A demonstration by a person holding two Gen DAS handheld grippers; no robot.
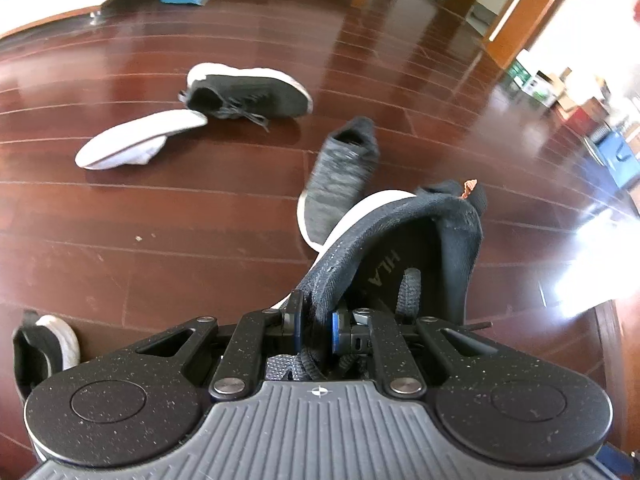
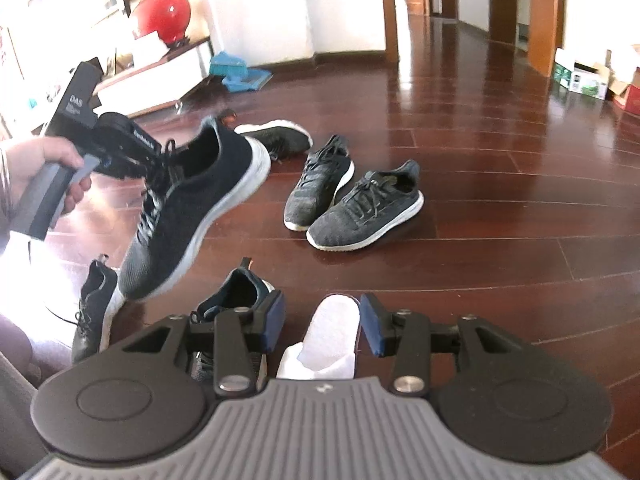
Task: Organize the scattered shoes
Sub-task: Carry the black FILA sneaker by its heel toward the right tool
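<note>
Over the wooden floor, my left tongs were clamped on the collar of a dark sneaker, lifted clear. My right tongs stood wide apart, empty, above a white slipper.

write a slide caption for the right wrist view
Open right gripper above a white slipper; left gripper lifts a dark sneaker.

Both wrist views look forward low over the floor, sharing scattered shoes.
</note>
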